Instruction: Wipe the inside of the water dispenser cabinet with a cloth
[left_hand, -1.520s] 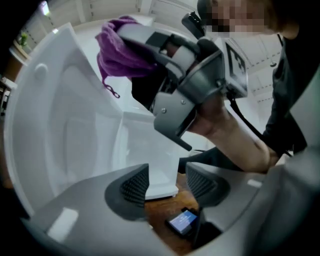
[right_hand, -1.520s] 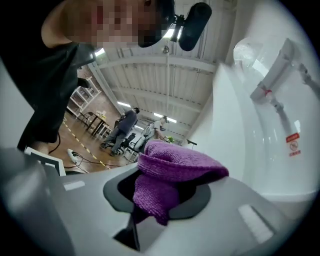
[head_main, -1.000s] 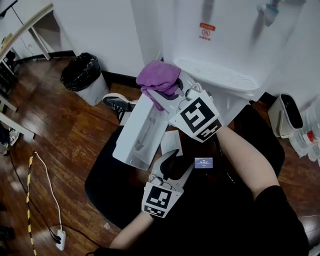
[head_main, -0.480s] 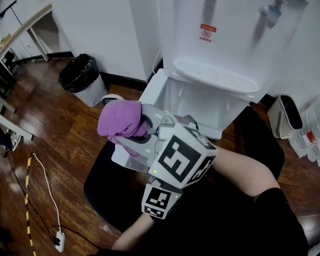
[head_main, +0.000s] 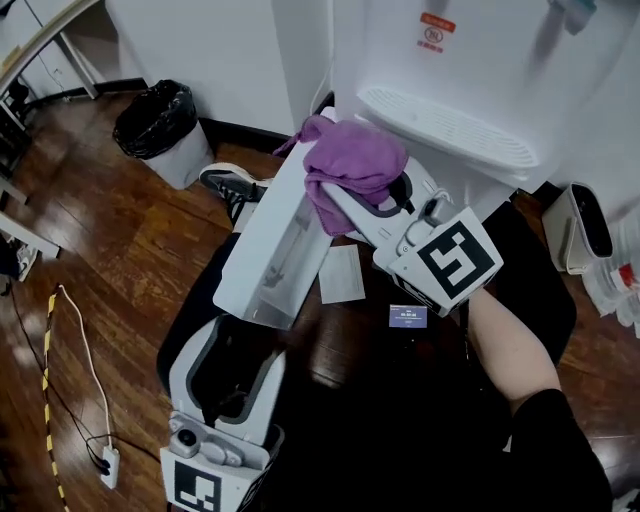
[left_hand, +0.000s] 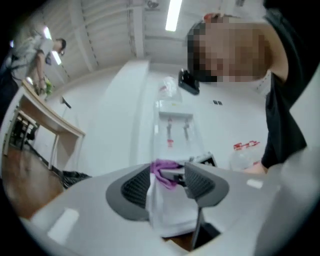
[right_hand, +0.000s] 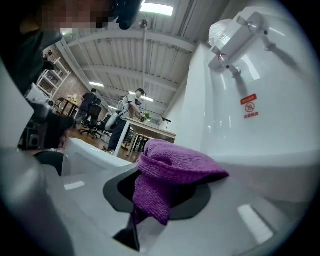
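Note:
The white water dispenser stands at the top right, and its cabinet door hangs open toward me. My right gripper is shut on a bunched purple cloth and holds it at the door's top edge, just below the drip tray. In the right gripper view the purple cloth drapes over the right gripper, next to the dispenser. My left gripper is at the bottom left, open and empty. The left gripper looks toward the distant door. The cabinet's inside is mostly hidden.
A bin with a black bag and a shoe sit left of the dispenser. On the black mat lie a white sheet and a small screen device. A white container stands at the right; a power strip lies bottom left.
My right gripper has carried the cloth from left of the door back up to the dispenser front. My left gripper has drawn back and risen, showing larger at the bottom left.

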